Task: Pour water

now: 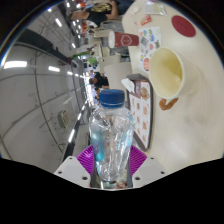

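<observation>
A clear plastic water bottle (110, 135) with a blue cap (112, 98) stands between my gripper's (111, 160) purple pads (88, 158), which press on its sides low down. The gripper is shut on the bottle and holds it off the table. The whole view is rolled sideways, so the bottle is tilted relative to the table. Beyond the bottle, a cream mug (170, 74) with a handle stands on the light table (192, 130), its open mouth facing the bottle's cap.
A patterned box (140, 103) stands between bottle and mug. Farther along the table are a red dish (184, 25), a round decorated plate (151, 41) and a red-labelled cup (124, 39). People sit in the background of a hall with ceiling lights.
</observation>
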Motion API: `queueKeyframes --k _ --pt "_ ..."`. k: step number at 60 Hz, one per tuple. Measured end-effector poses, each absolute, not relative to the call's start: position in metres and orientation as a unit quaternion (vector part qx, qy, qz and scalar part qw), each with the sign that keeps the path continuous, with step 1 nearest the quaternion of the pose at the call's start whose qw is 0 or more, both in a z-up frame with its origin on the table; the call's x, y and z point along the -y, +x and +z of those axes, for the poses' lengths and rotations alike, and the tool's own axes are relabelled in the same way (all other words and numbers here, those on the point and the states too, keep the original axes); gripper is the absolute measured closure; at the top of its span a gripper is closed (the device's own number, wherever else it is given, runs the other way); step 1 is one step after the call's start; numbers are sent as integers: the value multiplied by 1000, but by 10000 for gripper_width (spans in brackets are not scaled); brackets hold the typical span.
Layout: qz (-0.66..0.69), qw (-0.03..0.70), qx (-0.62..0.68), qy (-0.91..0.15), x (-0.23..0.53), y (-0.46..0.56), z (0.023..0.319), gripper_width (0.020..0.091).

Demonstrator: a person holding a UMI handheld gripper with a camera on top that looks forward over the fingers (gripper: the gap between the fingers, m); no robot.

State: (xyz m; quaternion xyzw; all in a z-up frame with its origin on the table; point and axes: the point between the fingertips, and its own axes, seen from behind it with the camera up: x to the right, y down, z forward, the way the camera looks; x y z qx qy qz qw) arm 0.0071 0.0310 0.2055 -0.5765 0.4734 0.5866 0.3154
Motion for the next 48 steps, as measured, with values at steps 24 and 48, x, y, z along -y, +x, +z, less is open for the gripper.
queueKeyframes --k 24,48 --pt "607 243 -499 -569 -38 30 171 696" --pt "222 570 -129 -781 -51 160 266 695"
